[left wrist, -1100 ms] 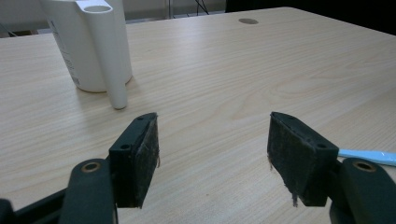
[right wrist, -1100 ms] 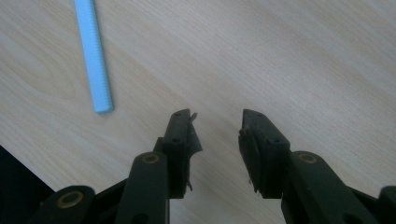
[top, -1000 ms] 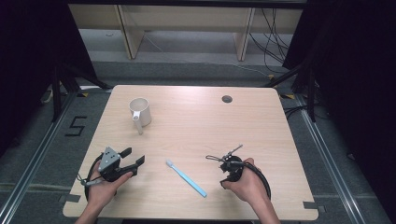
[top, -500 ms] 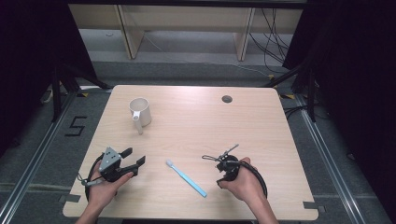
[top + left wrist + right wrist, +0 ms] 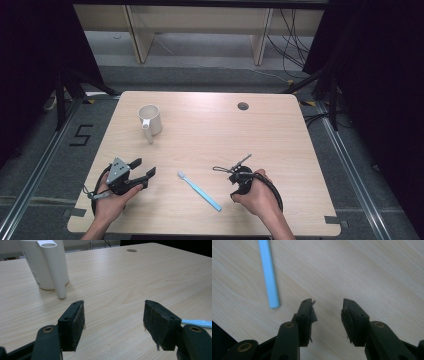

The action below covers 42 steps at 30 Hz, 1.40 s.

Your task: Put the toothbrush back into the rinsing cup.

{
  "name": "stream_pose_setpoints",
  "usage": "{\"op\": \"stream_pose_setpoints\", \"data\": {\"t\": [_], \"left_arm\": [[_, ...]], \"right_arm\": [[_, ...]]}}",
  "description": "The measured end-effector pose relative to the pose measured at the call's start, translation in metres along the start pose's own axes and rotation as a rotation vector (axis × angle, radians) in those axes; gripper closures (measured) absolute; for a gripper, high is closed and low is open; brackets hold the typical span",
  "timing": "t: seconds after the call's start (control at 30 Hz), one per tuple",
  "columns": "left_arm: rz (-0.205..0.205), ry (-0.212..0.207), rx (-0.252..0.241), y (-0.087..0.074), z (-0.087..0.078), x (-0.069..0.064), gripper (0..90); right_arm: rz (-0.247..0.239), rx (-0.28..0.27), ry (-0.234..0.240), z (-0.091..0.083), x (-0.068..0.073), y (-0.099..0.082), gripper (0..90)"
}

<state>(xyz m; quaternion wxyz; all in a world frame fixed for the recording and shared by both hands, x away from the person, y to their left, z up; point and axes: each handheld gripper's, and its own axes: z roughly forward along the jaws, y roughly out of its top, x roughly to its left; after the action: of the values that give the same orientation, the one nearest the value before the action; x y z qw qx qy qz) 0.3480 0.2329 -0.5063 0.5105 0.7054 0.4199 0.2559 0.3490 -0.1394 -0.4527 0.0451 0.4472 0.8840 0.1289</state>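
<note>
A light blue toothbrush (image 5: pixel 200 191) lies flat near the front middle of the wooden table (image 5: pixel 280 140), brush head pointing away to the left. A white mug (image 5: pixel 150 119) stands upright at the back left, its handle toward me. My left gripper (image 5: pixel 143 167) rests low at the front left, open and empty, aimed past the mug (image 5: pixel 45 265); the toothbrush (image 5: pixel 197 322) shows beside its right jaw. My right gripper (image 5: pixel 235 194) points down at the table just right of the toothbrush's handle end (image 5: pixel 270 275). Its jaws (image 5: pixel 328 307) have just been opening, with nothing between them.
A round cable hole (image 5: pixel 243 106) sits in the tabletop at the back right. The table's front edge runs just under both hands. Wooden shelving and cables stand on the floor beyond the far edge.
My right gripper has edged slightly left toward the toothbrush's handle end. The left gripper, the mug and the toothbrush have not moved.
</note>
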Motion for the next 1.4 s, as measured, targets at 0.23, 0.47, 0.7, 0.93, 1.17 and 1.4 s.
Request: {"op": "stream_pose_setpoints", "data": {"t": [0.23, 0.47, 0.7, 0.93, 1.17, 1.4], "left_arm": [[0.001, -0.004, -0.008, 0.0, 0.0, 0.0, 33.4], [0.0, -0.008, -0.009, 0.0, 0.0, 0.0, 33.3], [0.004, -0.006, 0.001, 0.001, 0.0, -0.002, 33.3], [0.004, -0.007, 0.002, 0.001, 0.0, -0.002, 33.3], [0.003, -0.015, -0.008, 0.001, 0.001, -0.002, 33.3], [0.004, -0.009, 0.001, 0.001, 0.0, -0.002, 33.3]], "right_arm": [[-0.013, 0.011, 0.007, 0.001, 0.006, 0.004, 61.0], [-0.041, 0.018, 0.019, 0.003, 0.01, 0.008, 61.6], [-0.046, 0.027, 0.033, 0.003, 0.017, 0.015, 62.4], [-0.067, 0.029, 0.041, 0.006, 0.025, 0.022, 63.3], [-0.116, 0.044, 0.05, 0.009, 0.034, 0.031, 64.6], [-0.158, 0.085, 0.046, 0.016, 0.043, 0.038, 67.0]]}}
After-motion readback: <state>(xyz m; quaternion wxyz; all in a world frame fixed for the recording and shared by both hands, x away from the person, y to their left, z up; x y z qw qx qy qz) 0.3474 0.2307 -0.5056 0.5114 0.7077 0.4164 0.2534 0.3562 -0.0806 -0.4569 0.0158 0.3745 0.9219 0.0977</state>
